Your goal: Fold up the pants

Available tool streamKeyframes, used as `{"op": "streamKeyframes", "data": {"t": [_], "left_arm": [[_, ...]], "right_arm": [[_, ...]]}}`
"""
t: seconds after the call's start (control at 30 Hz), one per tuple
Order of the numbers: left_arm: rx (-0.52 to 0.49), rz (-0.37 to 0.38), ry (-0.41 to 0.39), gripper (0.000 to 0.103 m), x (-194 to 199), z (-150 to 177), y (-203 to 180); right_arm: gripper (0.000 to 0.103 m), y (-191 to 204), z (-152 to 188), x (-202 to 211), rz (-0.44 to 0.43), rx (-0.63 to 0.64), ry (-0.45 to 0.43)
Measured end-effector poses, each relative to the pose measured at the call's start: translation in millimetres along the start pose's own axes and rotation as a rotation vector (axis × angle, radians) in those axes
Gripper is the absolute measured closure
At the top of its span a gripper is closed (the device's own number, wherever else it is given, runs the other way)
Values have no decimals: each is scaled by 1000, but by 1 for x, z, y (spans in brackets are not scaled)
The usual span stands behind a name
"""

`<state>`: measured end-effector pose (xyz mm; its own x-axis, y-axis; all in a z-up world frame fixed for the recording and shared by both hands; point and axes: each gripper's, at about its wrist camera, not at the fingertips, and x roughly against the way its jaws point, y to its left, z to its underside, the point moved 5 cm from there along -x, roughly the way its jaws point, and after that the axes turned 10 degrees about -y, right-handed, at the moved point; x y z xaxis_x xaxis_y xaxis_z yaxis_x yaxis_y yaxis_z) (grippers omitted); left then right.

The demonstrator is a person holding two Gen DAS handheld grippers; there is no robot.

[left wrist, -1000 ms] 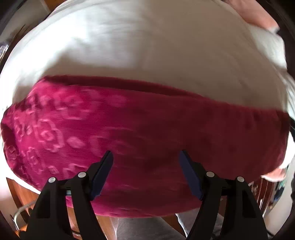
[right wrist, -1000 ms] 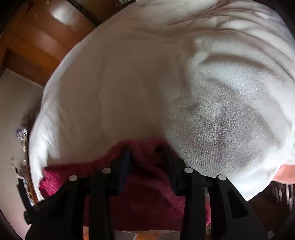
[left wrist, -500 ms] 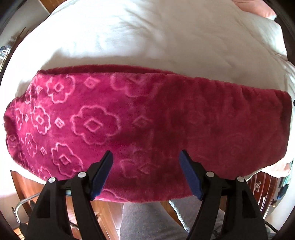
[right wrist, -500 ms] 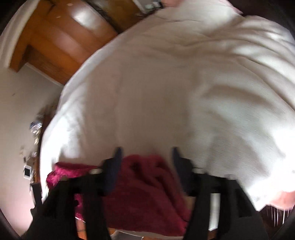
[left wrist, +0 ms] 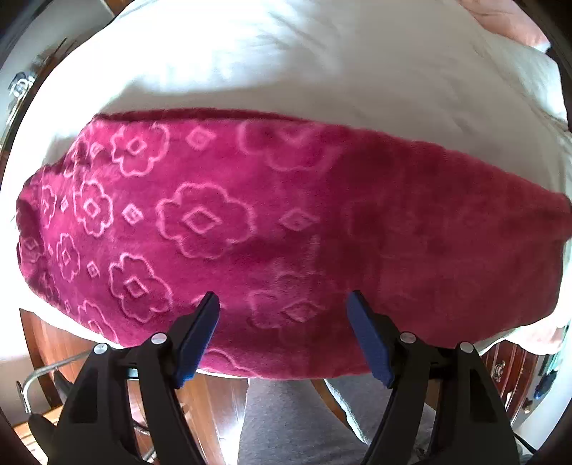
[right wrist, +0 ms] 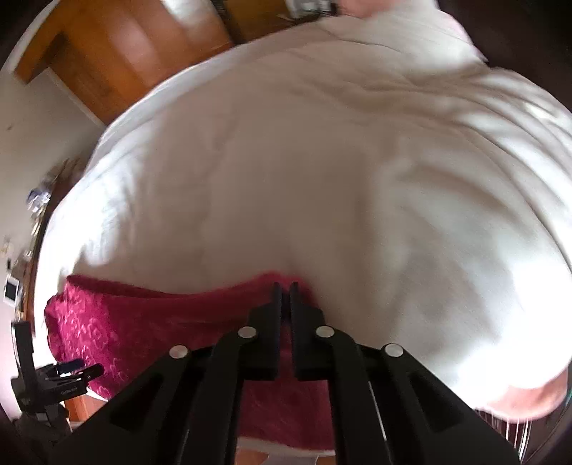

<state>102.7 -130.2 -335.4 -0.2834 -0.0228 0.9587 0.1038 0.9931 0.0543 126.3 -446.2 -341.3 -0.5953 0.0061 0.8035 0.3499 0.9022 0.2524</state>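
Note:
The magenta fleece pants point(left wrist: 286, 229), embossed with flower outlines, lie folded in a long band across the near edge of a white bed point(left wrist: 286, 64). My left gripper point(left wrist: 284, 307) is open and empty, its blue pads above the band's near edge. In the right wrist view the pants point(right wrist: 143, 322) run from the left to the middle. My right gripper point(right wrist: 285, 288) has its jaws together at the band's right end; whether fabric is pinched between them is unclear. The left gripper also shows in the right wrist view point(right wrist: 71, 372), at the lower left.
The white duvet point(right wrist: 321, 179) fills the bed beyond the pants. A wooden wardrobe point(right wrist: 118, 46) stands at the far left. A pink pillow point(left wrist: 500, 18) lies at the far right corner. Wooden floor and my grey-trousered leg point(left wrist: 286, 422) are below the bed edge.
My right gripper was open around the pants' right end and has now closed. The left wrist view went from blurred to steady; the left gripper stays open over the band.

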Motion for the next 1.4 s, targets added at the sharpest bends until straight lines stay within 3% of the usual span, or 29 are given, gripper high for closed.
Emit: {"op": "streamKeyframes", "data": {"t": [0.13,0.27,0.33,0.4,0.67,0.97,1.03,1.17,1.4], "left_arm": [[10,1,18,29,-5,6,6],[-25,12,10,29,-3,6,1],[-38,22,7,29,-2,5,-3],[-54,33,4,29,-3,2,-9],[-141,75,-13,29,-3,-11,-42],[-183,96,-22,29,-1,-15,-59],[-178,93,-18,29,-6,-14,-61],[-146,87,-13,29,-7,-9,-44],[-101,100,-22,29,-11,-10,-18]], "right_arm": [[103,-35,5,-12,99,-38,1],[101,-55,4,4,6,-134,-29],[88,-61,14,11,-36,-151,-14],[55,-65,26,16,-55,-166,13],[43,-59,85,13,-148,-226,125],[43,-42,83,-25,-130,-160,150],[47,-39,83,-28,-119,-137,154],[77,-34,82,-19,-172,-129,167],[82,-15,71,11,-258,-90,155]]}}
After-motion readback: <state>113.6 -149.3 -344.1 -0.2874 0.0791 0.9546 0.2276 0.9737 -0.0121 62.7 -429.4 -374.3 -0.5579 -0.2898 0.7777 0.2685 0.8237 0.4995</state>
